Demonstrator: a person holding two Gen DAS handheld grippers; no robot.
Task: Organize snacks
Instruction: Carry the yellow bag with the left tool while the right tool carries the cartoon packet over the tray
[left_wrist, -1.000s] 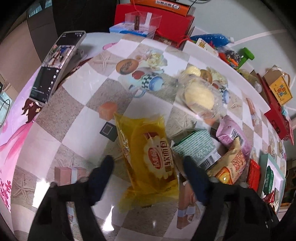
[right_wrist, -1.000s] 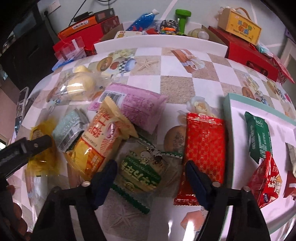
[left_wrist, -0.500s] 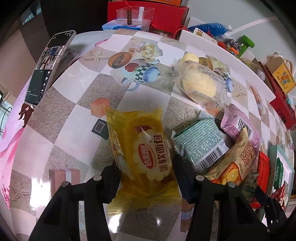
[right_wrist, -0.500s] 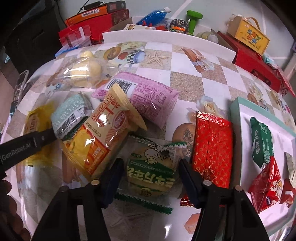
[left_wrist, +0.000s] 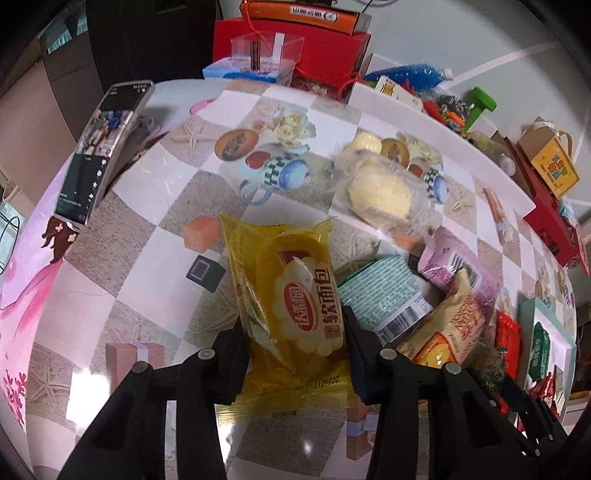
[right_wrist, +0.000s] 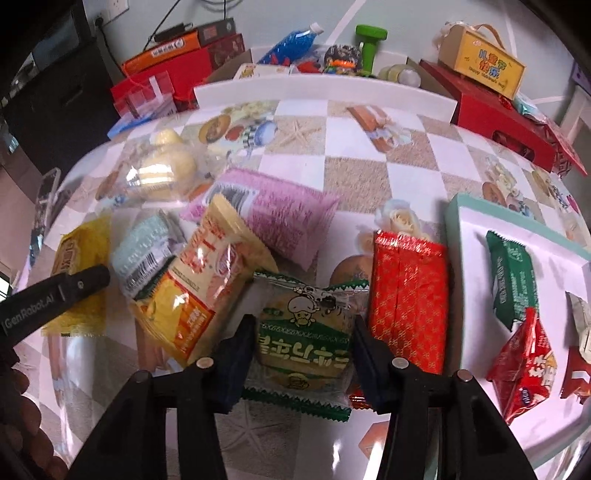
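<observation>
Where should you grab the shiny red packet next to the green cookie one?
Grab the red packet across its narrow width, on its two long edges near the middle, coming from above. It lies flat, long and slim. The green cookie packet crowds one long edge and the tray rim the other, so one finger must slip into each gap.

Both claws angle steeply down toward the worktop. The left claw (left_wrist: 295, 347) has its jaws closing, pads pressed on the sides of a yellow bread packet (left_wrist: 295, 306) between them. The right claw (right_wrist: 301, 350) is closing too, pads against a green-edged biscuit packet (right_wrist: 303, 332). The left claw's finger shows at the right view's near left.
</observation>
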